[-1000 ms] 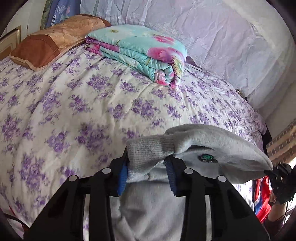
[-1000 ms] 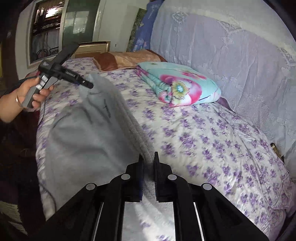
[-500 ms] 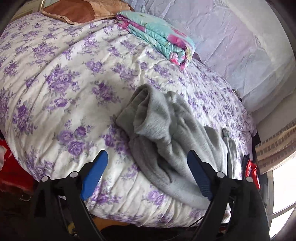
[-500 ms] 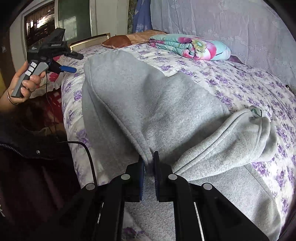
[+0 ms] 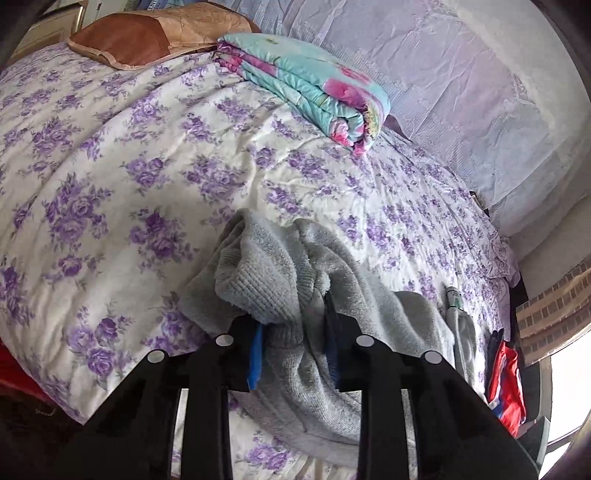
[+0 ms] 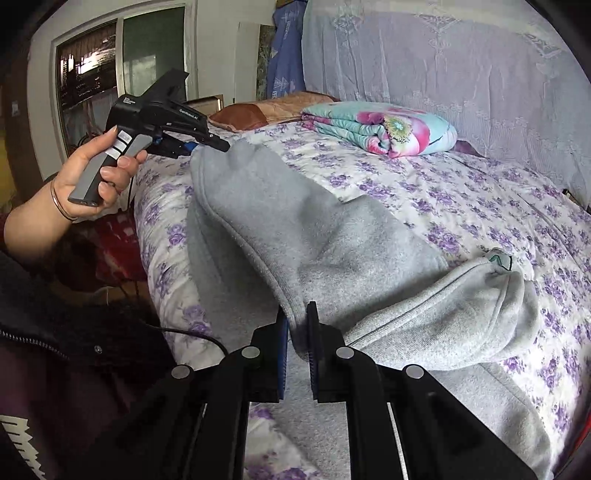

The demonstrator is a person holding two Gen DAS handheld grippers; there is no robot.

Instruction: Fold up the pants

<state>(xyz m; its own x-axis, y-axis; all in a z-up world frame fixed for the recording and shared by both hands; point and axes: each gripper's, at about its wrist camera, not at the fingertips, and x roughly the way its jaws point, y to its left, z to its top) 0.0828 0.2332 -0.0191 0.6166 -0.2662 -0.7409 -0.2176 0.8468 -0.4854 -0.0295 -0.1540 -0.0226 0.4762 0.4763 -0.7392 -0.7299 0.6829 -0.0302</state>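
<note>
Grey pants [image 6: 317, 236] lengthwise between both grippers

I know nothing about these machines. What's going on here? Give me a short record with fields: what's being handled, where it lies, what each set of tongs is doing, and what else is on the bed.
item: grey pants
where: on the purple-flowered bedspread, near its edge
left tongs: closed on a bunched ribbed end of the pants
right tongs: pinching a seamed edge of the pants
pants state: crumpled, not folded flat yet
also on bed: folded floral blanket, brown pillow
</note>
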